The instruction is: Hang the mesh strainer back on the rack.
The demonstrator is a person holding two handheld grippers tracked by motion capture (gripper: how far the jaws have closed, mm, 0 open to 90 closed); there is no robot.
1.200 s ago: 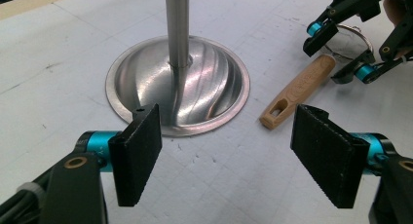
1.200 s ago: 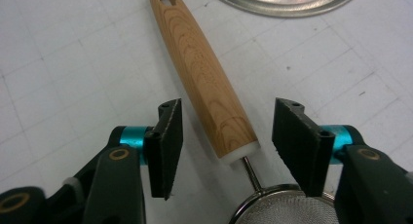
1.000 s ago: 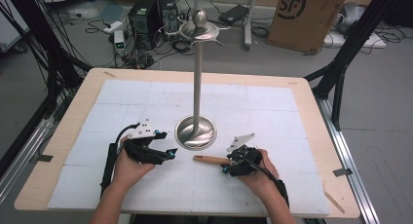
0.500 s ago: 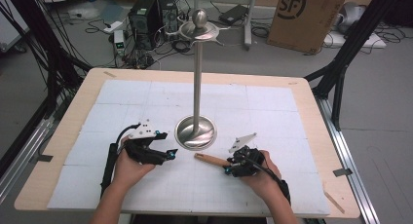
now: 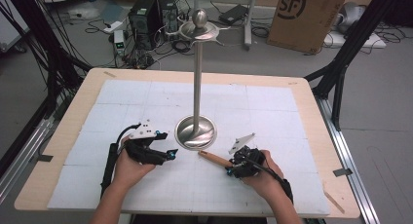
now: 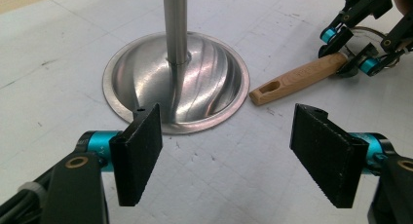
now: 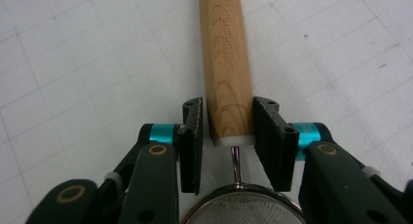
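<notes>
A strainer lies on the white mat with its wooden handle (image 5: 213,158) pointing toward a steel stand's dished base (image 5: 195,132). My right gripper (image 7: 227,136) is shut on the handle (image 7: 225,53) at its mesh end, and the wire mesh bowl (image 7: 241,210) sits just behind the pads. Its jaws have just been closing on the handle and then eased a touch, with the handle still between them. My left gripper (image 6: 238,156) rests open in front of the stand base (image 6: 146,78), with nothing between its pads. The handle's free end (image 6: 292,80) lies to its right.
The stand's tall pole (image 5: 197,78) rises from the base to a hook ring and ball top (image 5: 199,27). The wooden table's edge (image 5: 311,117) borders the white mat. Cables, computer boxes and a cardboard box (image 5: 304,14) stand on the floor behind.
</notes>
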